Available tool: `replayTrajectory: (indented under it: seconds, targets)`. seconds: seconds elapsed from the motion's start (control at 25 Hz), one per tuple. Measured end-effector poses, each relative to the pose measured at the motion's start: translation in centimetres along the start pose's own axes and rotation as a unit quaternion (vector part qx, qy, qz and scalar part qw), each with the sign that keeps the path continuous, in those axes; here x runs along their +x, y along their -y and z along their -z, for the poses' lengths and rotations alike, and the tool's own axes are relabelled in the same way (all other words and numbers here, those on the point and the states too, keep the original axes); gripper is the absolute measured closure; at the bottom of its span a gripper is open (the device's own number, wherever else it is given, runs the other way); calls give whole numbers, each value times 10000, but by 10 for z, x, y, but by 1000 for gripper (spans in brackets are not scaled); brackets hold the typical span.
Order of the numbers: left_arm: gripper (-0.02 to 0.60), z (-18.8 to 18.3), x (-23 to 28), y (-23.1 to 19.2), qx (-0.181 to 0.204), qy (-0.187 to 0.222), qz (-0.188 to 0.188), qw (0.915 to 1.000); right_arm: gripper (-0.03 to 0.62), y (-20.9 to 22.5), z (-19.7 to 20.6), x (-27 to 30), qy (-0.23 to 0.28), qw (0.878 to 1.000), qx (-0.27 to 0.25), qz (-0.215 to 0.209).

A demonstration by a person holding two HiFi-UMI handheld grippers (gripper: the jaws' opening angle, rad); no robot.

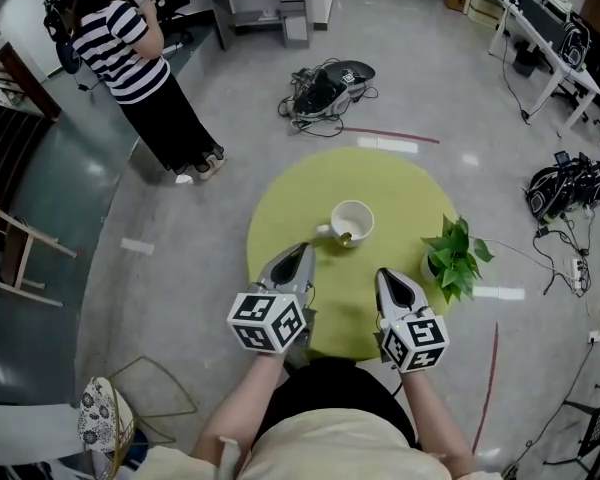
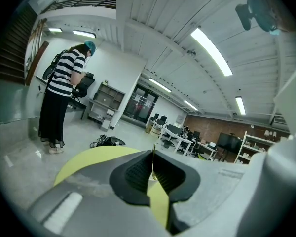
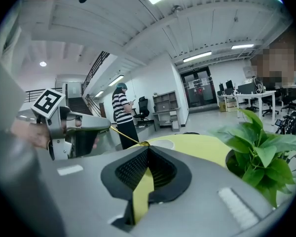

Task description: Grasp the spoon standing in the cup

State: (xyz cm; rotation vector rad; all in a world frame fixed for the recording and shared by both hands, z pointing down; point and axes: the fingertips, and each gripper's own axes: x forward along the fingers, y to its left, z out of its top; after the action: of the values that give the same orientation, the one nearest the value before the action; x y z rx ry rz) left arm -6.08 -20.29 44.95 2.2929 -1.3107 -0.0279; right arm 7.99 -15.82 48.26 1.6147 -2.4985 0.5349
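A white cup (image 1: 366, 208) stands near the middle of the round yellow-green table (image 1: 280, 208). The gold spoon (image 1: 344, 236) has its bowl inside the cup and leans toward the cup's near left. My left gripper (image 1: 303, 248) sits just left of the cup and is shut on the spoon's thin handle (image 2: 153, 159). The right gripper view shows that handle (image 3: 123, 135) running from the left gripper (image 3: 106, 127) down to the cup rim (image 3: 163, 143). My right gripper (image 1: 387, 273) hovers near the cup's right front, shut and holding nothing (image 3: 146, 146).
A potted green plant (image 1: 456, 256) stands at the table's right edge, close to my right gripper. A person in a striped shirt (image 1: 130, 58) stands at the far left. Bags and cables (image 1: 325, 88) lie on the floor beyond the table; a wooden chair (image 1: 10, 253) is at left.
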Motion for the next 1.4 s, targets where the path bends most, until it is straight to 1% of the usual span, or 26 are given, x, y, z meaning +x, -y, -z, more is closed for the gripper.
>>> replayTrajectory:
  seconds: [0.32, 0.72, 0.96, 1.12, 1.4]
  targets:
    - [575, 14, -16, 2, -126, -73, -25, 9999, 592, -5, -2, -9, 68, 10000, -27, 4]
    - [575, 30, -23, 4, -130, -205, -21, 9997, 592, -5, 0, -18, 139, 9999, -42, 55]
    - [575, 38, -25, 5, -128, -293, -36, 9995, 592, -4, 0, -21, 178, 9998, 116, 70]
    - [574, 43, -25, 5, -136, -329, -35, 9994, 592, -3, 2, -21, 146, 9997, 173, 83]
    - [574, 46, -27, 4, -167, -366, -36, 9992, 594, -4, 6, -23, 53, 9999, 82, 111]
